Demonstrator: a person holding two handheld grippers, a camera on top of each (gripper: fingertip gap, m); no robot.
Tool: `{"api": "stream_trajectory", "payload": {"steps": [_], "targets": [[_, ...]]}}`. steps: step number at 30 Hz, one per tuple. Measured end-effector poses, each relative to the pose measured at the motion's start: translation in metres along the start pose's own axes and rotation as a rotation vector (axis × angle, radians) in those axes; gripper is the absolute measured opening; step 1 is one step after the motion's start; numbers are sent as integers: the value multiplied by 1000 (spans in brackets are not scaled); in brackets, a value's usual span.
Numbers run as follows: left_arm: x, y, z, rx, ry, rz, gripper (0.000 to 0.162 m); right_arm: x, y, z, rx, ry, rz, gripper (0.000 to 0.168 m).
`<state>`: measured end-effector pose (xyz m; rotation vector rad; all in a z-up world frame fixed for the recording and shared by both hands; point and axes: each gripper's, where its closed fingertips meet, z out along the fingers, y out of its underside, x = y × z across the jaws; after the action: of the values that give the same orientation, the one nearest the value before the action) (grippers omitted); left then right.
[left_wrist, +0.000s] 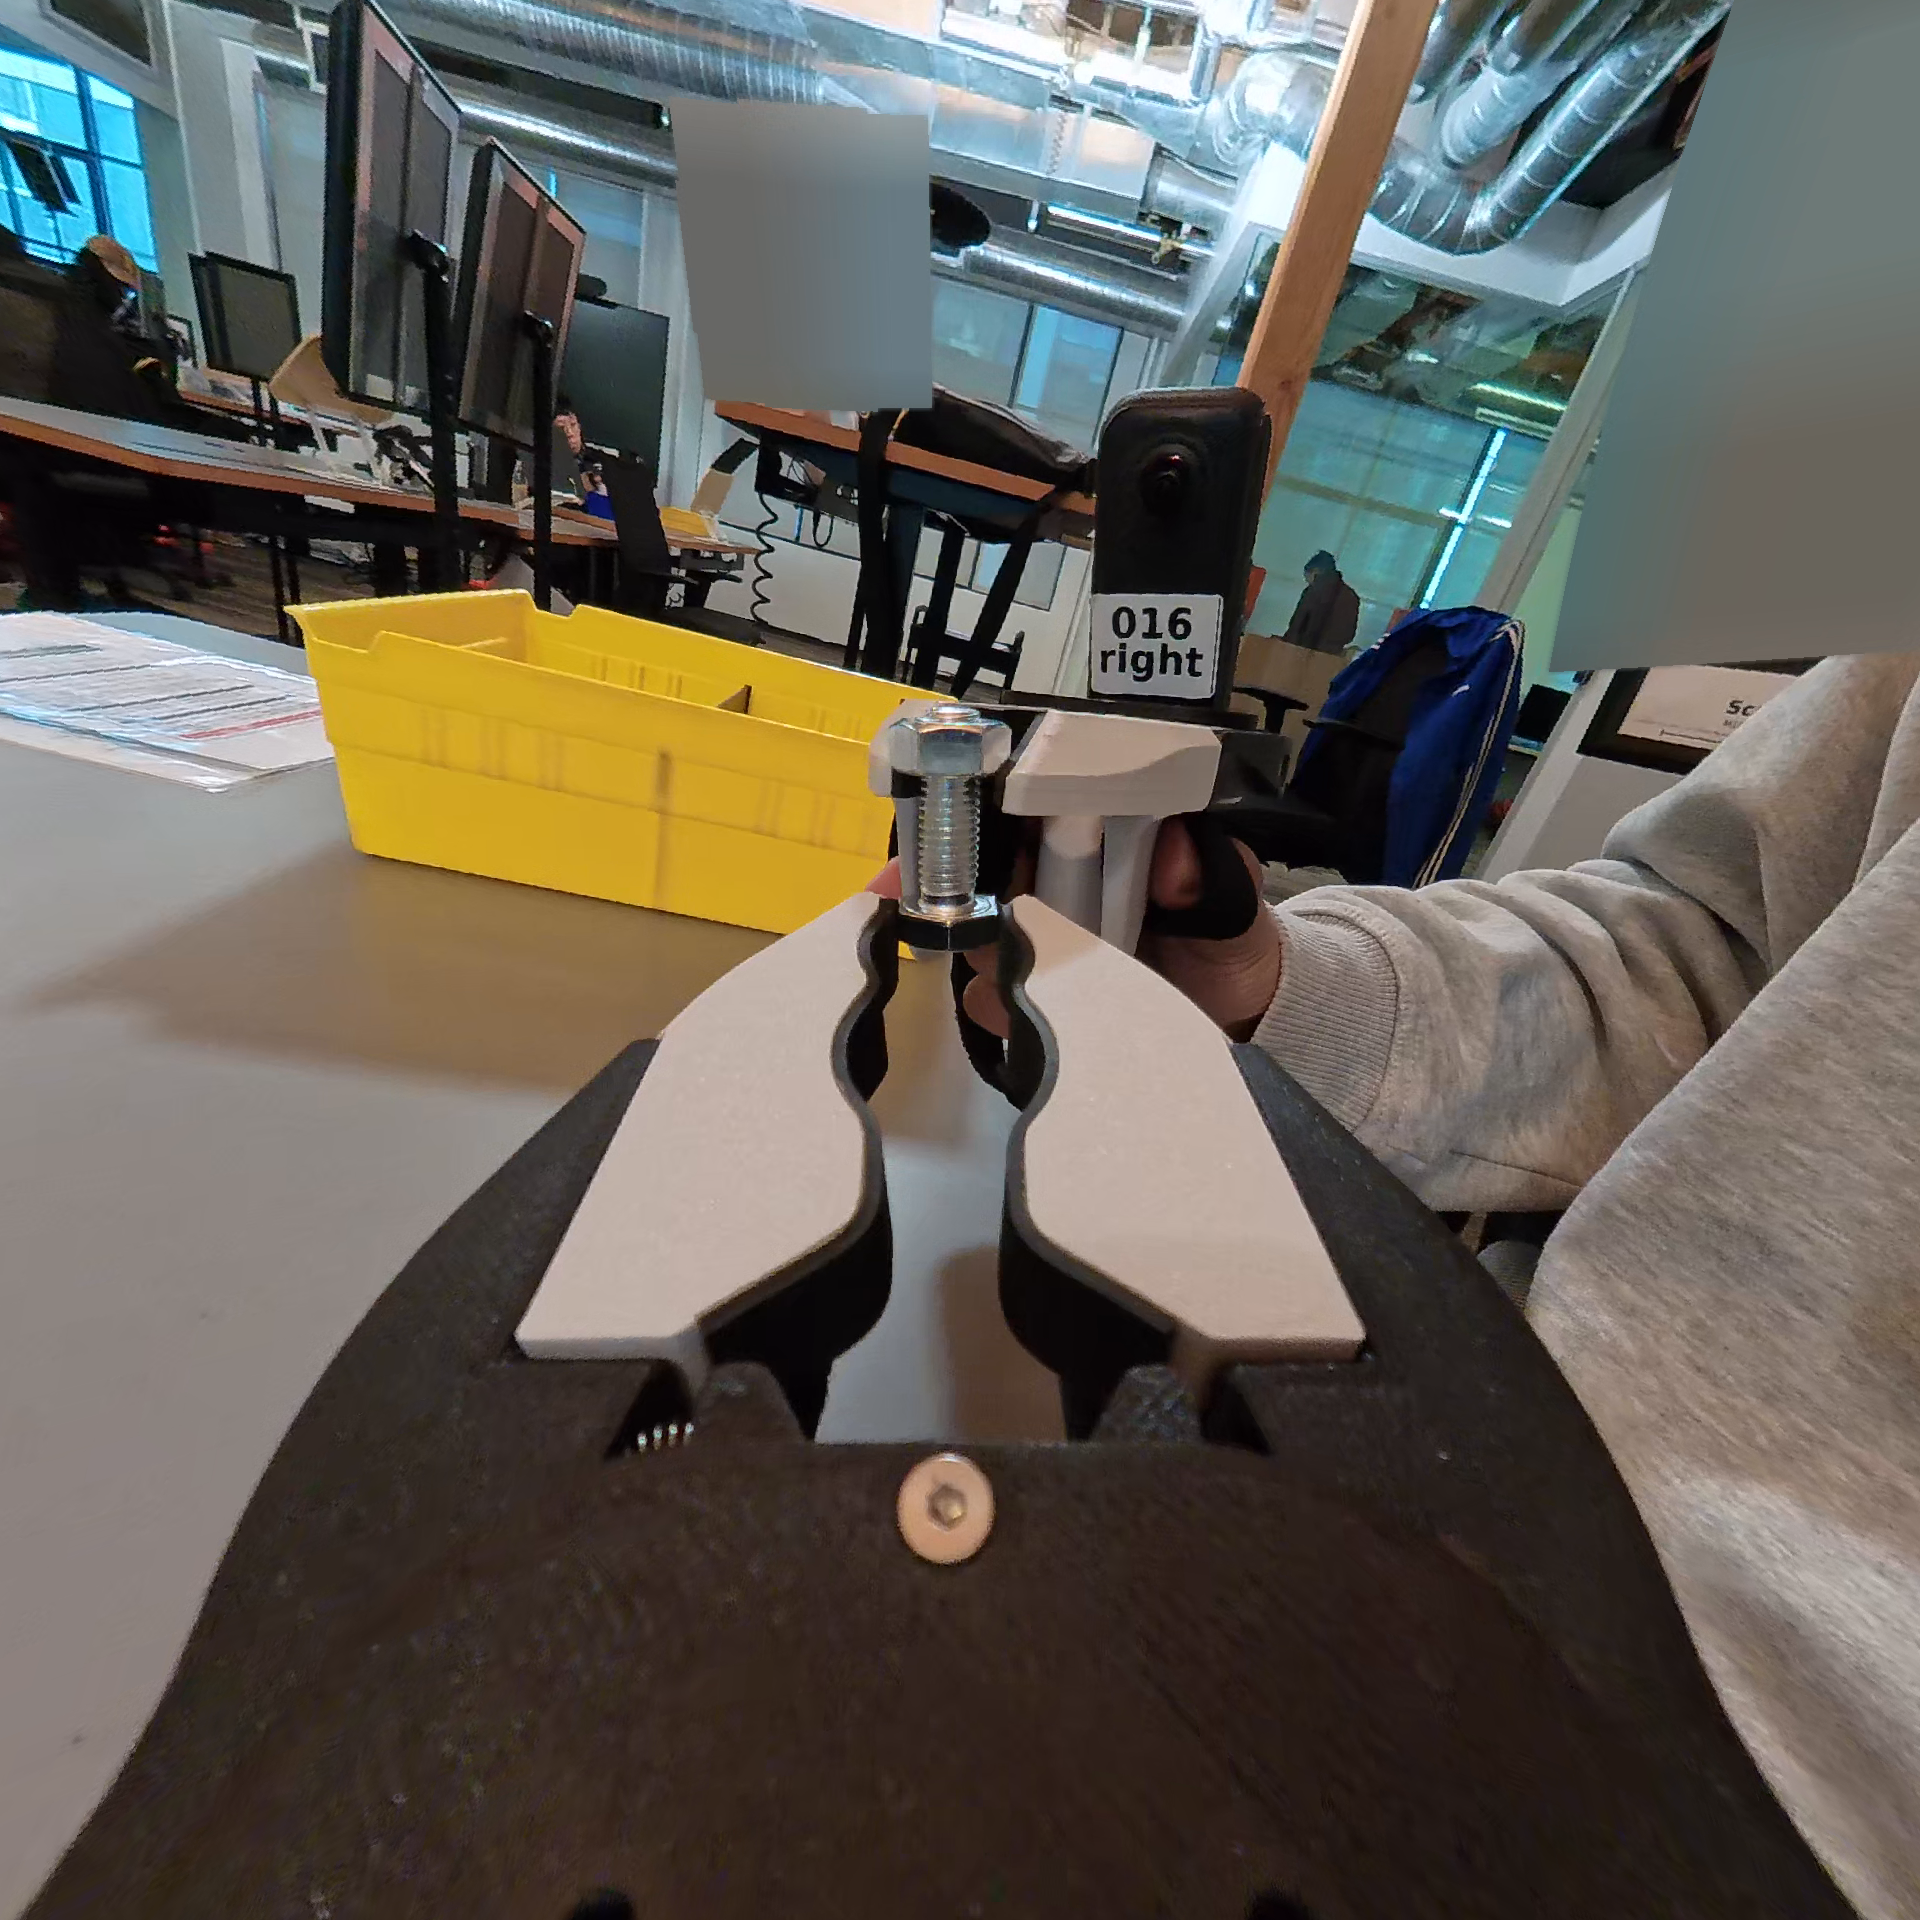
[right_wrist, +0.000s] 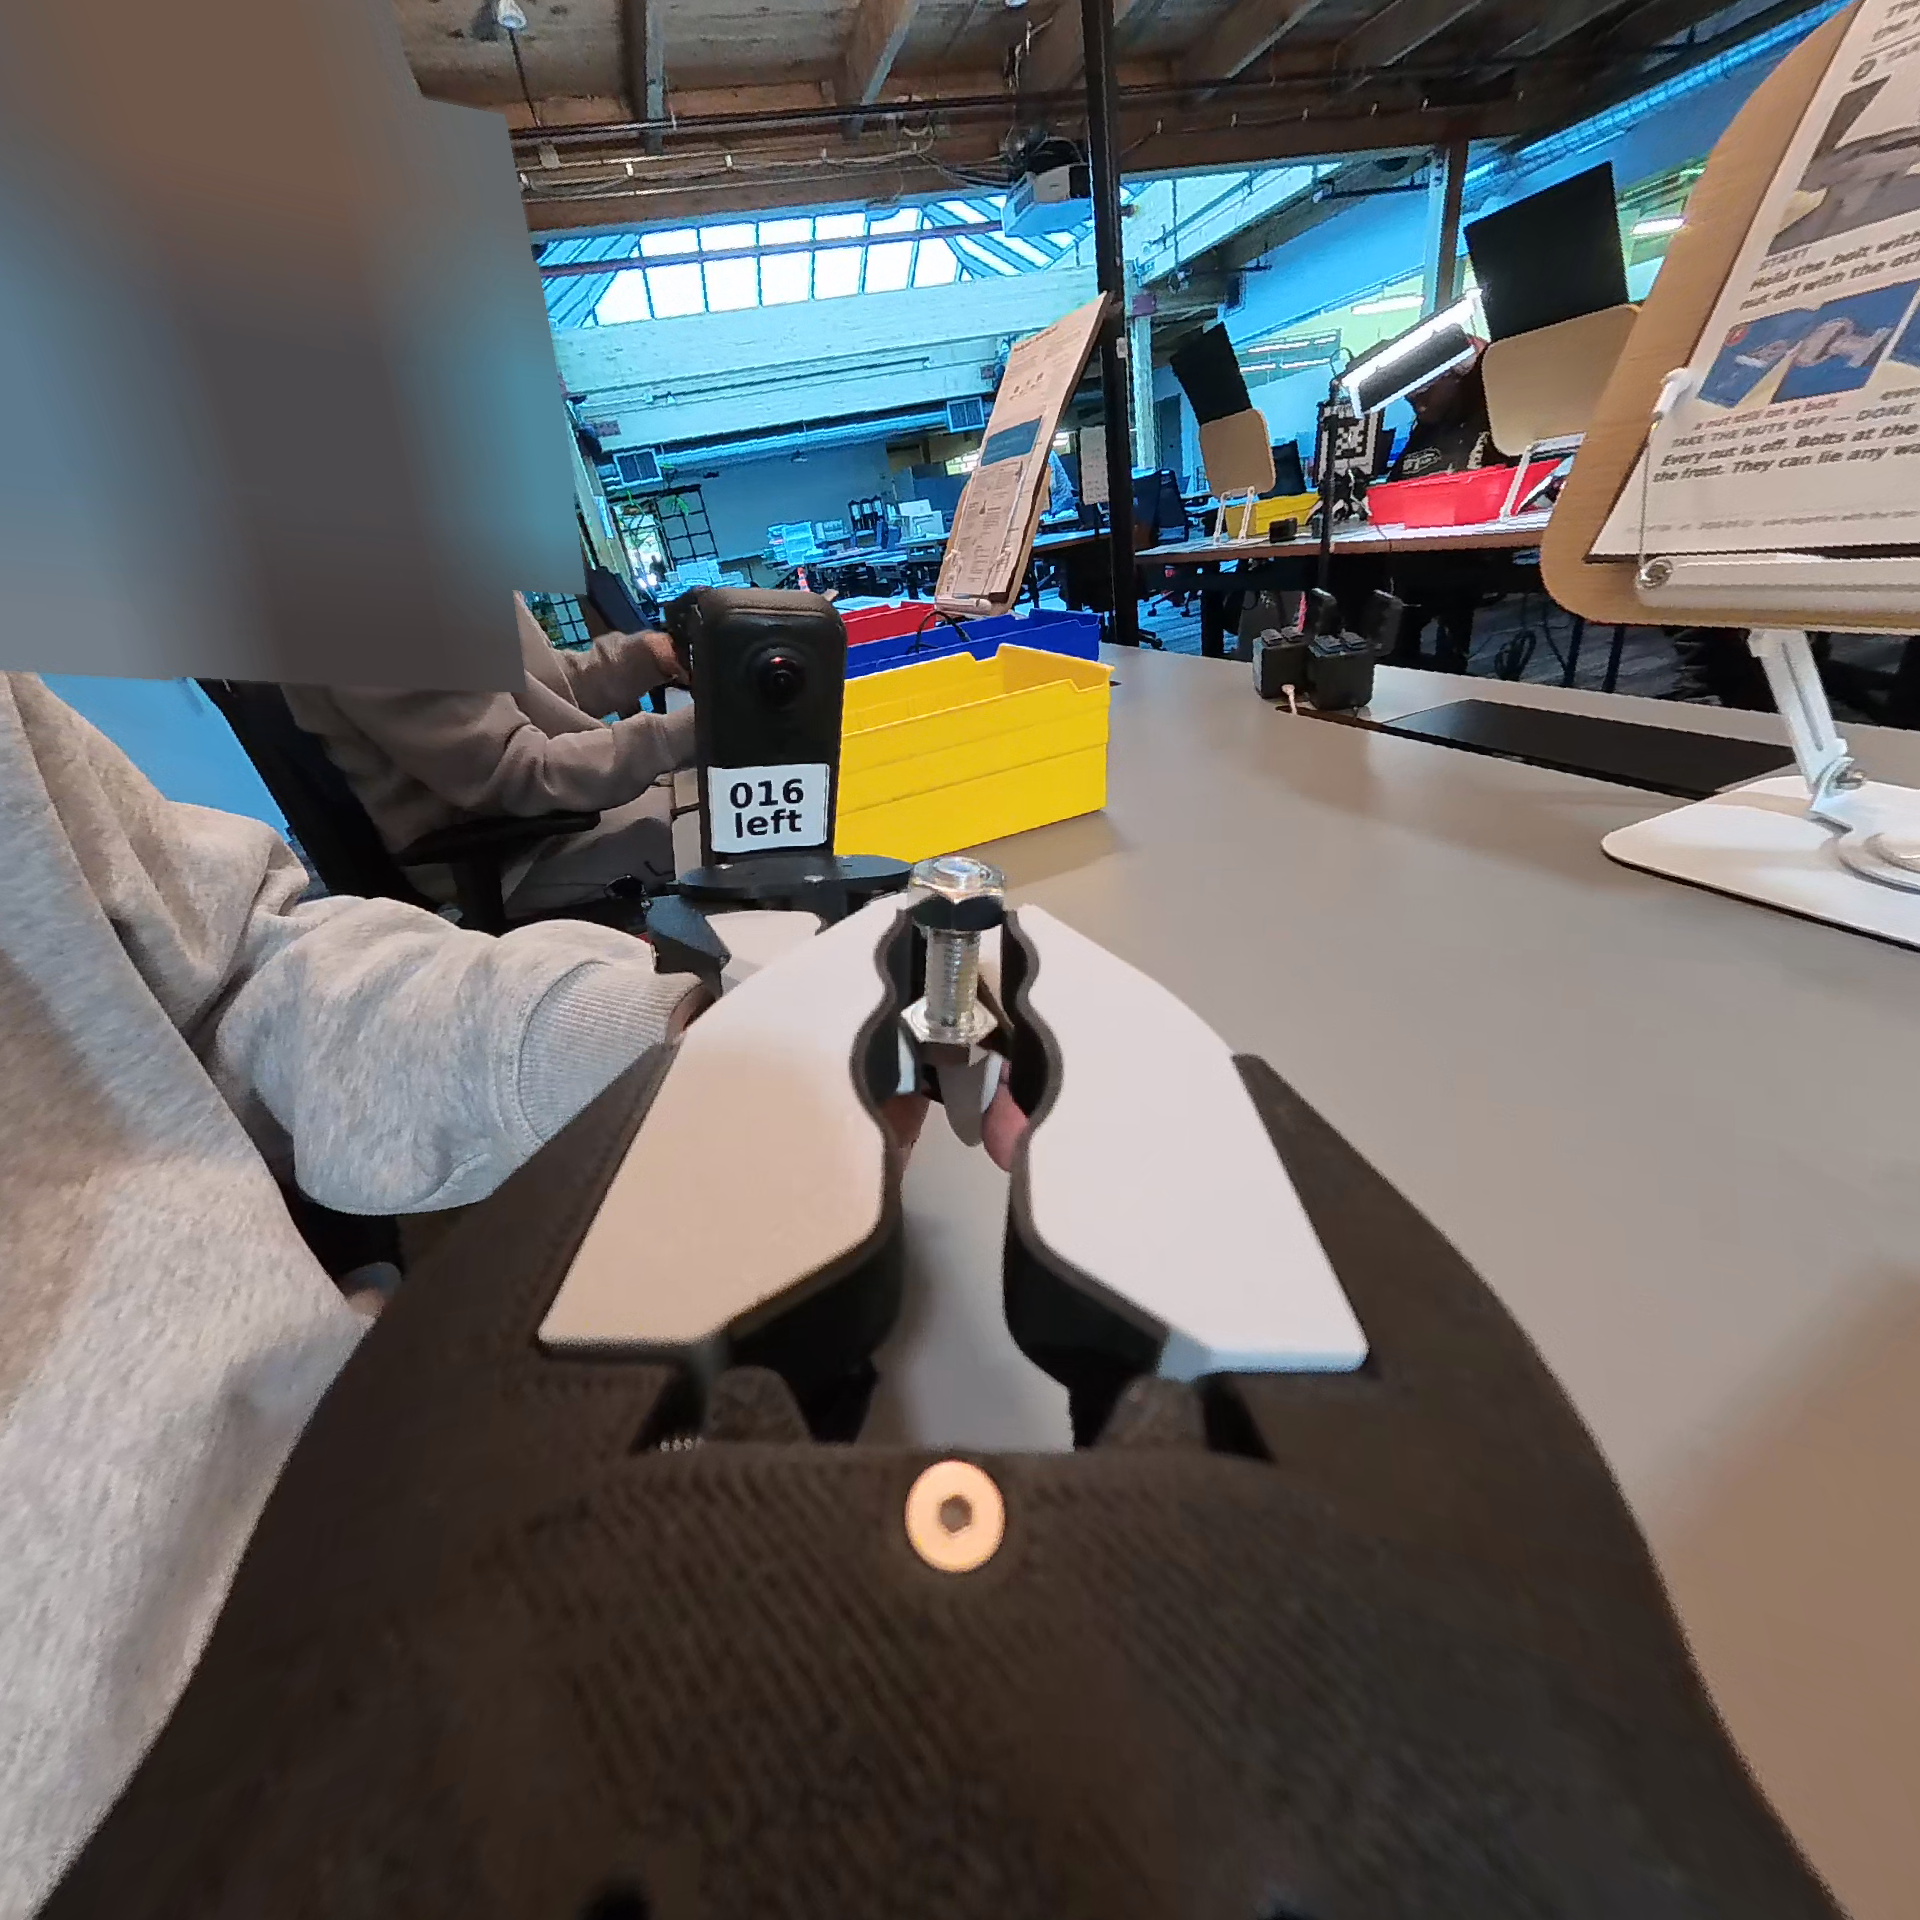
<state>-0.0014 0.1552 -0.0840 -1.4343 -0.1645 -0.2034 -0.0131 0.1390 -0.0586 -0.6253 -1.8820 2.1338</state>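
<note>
Bolt pinched at both ends, above table

Bolt (left_wrist: 943, 821) upright, threaded shank exposed. Left gripper (left_wrist: 943, 930) jaws pinch the lower hex piece; right gripper (right_wrist: 954, 935) jaws pinch the upper one (left_wrist: 940, 743). Held above grey table (left_wrist: 208, 1039), near yellow bin (left_wrist: 582, 758). Grey-sleeved arm (left_wrist: 1507, 1039) to the right.

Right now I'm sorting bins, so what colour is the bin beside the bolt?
Yellow bin, clearest in the left wrist view.
</note>
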Motion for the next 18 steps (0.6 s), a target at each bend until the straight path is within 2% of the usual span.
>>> {"api": "stream_trajectory", "payload": {"steps": [7, 18], "targets": [[0, -2, -1, 15, 18, -33, 23, 1, 1, 0, -5, 11, -14, 16], [-1, -1, -1, 6, 10, -19, 18, 1, 0, 0, 5, 16, -35, 17]]}}
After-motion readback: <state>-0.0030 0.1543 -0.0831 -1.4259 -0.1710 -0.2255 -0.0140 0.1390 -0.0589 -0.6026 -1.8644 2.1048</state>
